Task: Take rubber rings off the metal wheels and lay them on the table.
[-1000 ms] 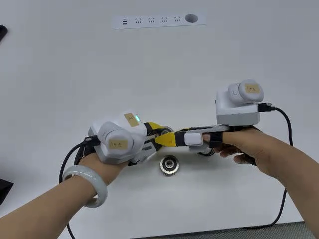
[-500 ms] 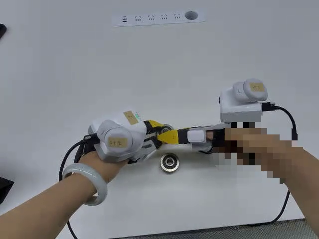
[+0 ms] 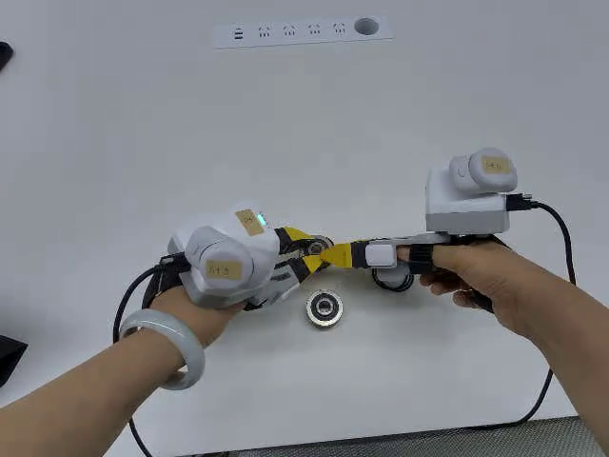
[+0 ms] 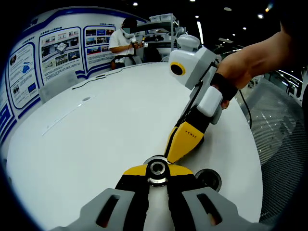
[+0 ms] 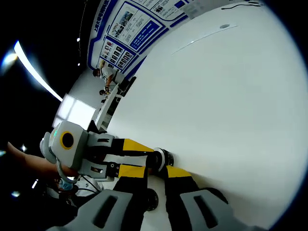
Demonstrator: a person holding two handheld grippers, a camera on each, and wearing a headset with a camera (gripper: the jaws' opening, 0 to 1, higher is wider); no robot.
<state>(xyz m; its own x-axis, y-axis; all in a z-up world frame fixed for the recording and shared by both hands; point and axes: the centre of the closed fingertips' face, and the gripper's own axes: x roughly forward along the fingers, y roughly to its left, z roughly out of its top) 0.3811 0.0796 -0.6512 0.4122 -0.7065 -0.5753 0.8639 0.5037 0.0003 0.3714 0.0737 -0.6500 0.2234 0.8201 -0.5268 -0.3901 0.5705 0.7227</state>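
Both level, tips meeting: left gripper (image 4: 157, 175) clenches a metal wheel (image 4: 157, 168); right gripper (image 3: 334, 255) fingers' state unclear.

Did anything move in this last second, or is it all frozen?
The right gripper drew back slightly to the right, its yellow tip still at the held wheel. Nothing was visibly grabbed or released. The left gripper stays clamped on that wheel, and the loose wheel rests on the table where it was.

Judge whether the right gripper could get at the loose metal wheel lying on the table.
Probably yes. The loose metal wheel lies bare on the table, close by the right gripper, with nothing over it. But that gripper's tips are at another wheel held in the left gripper.
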